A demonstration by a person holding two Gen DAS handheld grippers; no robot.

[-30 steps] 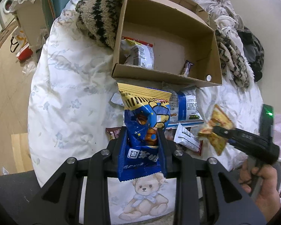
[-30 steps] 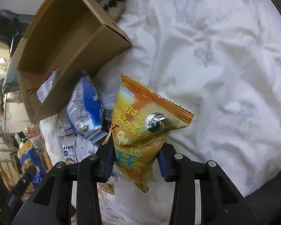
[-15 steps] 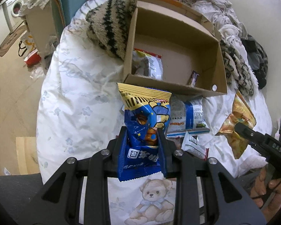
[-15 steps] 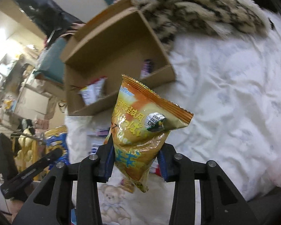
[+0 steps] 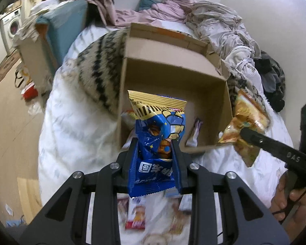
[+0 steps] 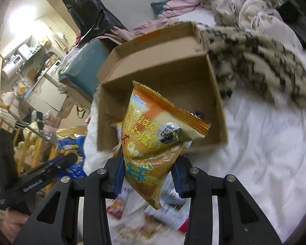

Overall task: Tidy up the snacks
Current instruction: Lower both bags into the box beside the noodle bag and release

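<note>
My left gripper [image 5: 154, 153] is shut on a blue and yellow snack bag [image 5: 156, 134] and holds it upright just in front of the open cardboard box [image 5: 173, 69] on the bed. My right gripper [image 6: 148, 171] is shut on an orange chip bag [image 6: 153, 134], also raised at the box's near wall [image 6: 222, 126]. The orange bag [image 5: 246, 118] shows in the left wrist view at the box's right corner. The blue bag [image 6: 71, 147] shows at the left of the right wrist view. A small wrapped bar [image 5: 194, 136] and another packet lie inside the box.
Several loose snack packets [image 5: 135, 216] lie on the white bedsheet [image 5: 71, 134] below the grippers. A striped fuzzy blanket [image 5: 100, 69] lies behind and left of the box. Crumpled clothes [image 5: 220, 18] pile against the wall. The bed edge and floor are at left.
Both grippers have risen and moved forward with their bags; the box now fills the middle of both views and the loose packets have dropped below.
</note>
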